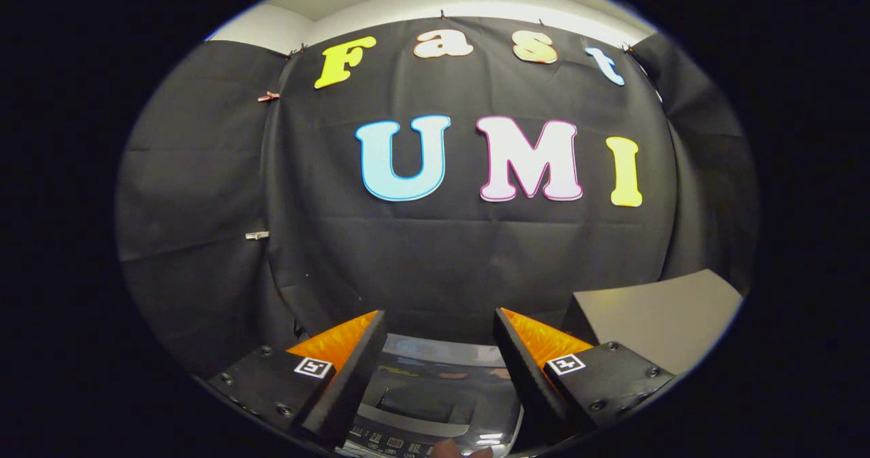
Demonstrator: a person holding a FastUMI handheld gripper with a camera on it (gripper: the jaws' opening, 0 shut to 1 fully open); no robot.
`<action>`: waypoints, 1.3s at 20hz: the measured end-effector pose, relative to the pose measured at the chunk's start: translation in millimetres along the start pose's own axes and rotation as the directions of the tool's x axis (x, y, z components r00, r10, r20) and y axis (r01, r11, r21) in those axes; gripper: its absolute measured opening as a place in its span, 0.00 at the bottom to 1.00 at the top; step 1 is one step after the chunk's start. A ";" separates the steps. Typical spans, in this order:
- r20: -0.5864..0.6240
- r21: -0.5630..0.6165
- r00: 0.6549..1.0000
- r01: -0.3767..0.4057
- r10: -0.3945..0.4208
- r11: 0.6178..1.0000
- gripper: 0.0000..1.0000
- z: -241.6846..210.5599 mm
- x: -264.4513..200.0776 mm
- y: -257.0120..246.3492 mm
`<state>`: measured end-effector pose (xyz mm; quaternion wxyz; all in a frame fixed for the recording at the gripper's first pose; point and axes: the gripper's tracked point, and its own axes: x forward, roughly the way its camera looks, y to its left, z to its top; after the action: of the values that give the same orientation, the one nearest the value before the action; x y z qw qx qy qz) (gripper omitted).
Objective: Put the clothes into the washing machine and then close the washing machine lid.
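My gripper point(440, 349) is spread wide, its two fingers well apart with nothing between them; no cloth is in its grasp. Just below and between the fingers sits the washing machine point(435, 403), seen from above; its dark glossy lid point(435, 376) lies flat and shut, catching reflections; a recessed handle point(416, 403) shows in the lid's middle, and a strip of small buttons, the control panel point(391, 441), runs along the nearest edge. At the very near edge, beside the panel, a bit of something pinkish point(454, 450) peeks in; I cannot tell what it is. Beyond my right finger stands a grey table point(663, 315), apart from the machine. Farthest off hangs the black cloth wall point(204, 172) of the booth, creased and clipped up.
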<state>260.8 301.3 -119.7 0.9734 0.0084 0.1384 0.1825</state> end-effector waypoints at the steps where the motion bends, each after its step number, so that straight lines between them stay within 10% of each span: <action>1: 0.012 0.001 1.000 0.000 0.000 1.000 0.99 4.4 -7.3 -2.3; 26: 0.211 0.038 0.970 0.112 -0.118 0.993 0.98 47.7 -273.1 -37.8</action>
<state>42.6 169.9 -3.6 0.9913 0.0326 0.0358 0.1220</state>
